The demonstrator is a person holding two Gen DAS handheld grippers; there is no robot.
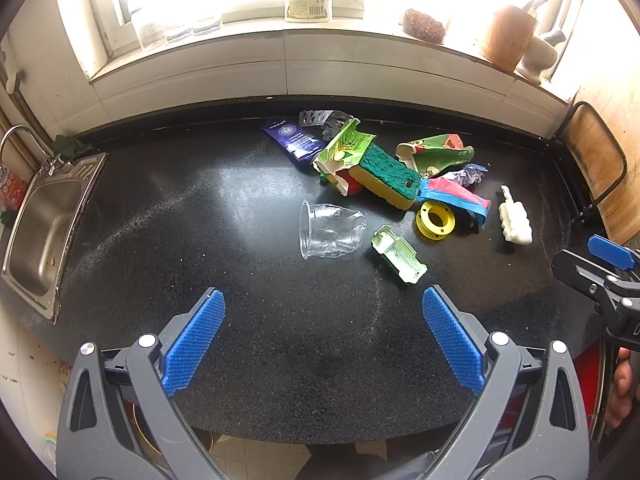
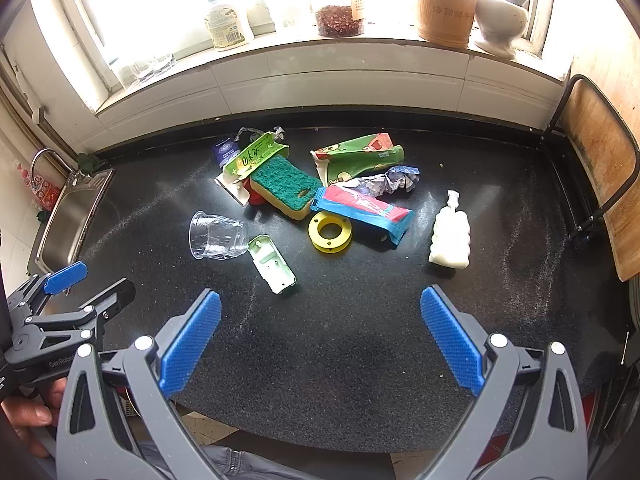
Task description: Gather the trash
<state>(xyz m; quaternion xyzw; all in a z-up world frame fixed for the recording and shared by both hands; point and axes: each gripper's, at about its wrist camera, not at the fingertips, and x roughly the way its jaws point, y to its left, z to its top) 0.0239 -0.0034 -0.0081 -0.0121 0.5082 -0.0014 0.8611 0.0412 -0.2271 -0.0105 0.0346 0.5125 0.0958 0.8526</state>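
Note:
Trash lies in a heap on the black counter (image 1: 240, 320): a clear plastic cup (image 1: 330, 231) (image 2: 218, 236) on its side, a pale green plastic piece (image 1: 398, 255) (image 2: 274, 266), a yellow ring spool (image 1: 435, 220) (image 2: 330, 233), a green-yellow sponge (image 1: 386, 176) (image 2: 286, 186), green cartons (image 1: 344, 150) (image 1: 436, 154), a red-blue wrapper (image 1: 456, 194) (image 2: 364, 210), a dark blue packet (image 1: 292, 140), crumpled foil (image 2: 390, 180) and a white foam lump (image 1: 515, 222) (image 2: 450, 240). My left gripper (image 1: 324, 332) is open and empty, short of the cup. My right gripper (image 2: 320, 336) is open and empty, short of the pile.
A steel sink (image 1: 40, 224) is set in the counter's left end. A wooden board in a wire rack (image 2: 600, 168) stands at the right. The windowsill holds a bottle (image 2: 226, 20), jars (image 2: 340, 18), a wooden holder (image 2: 446, 0) and a mortar (image 2: 500, 20).

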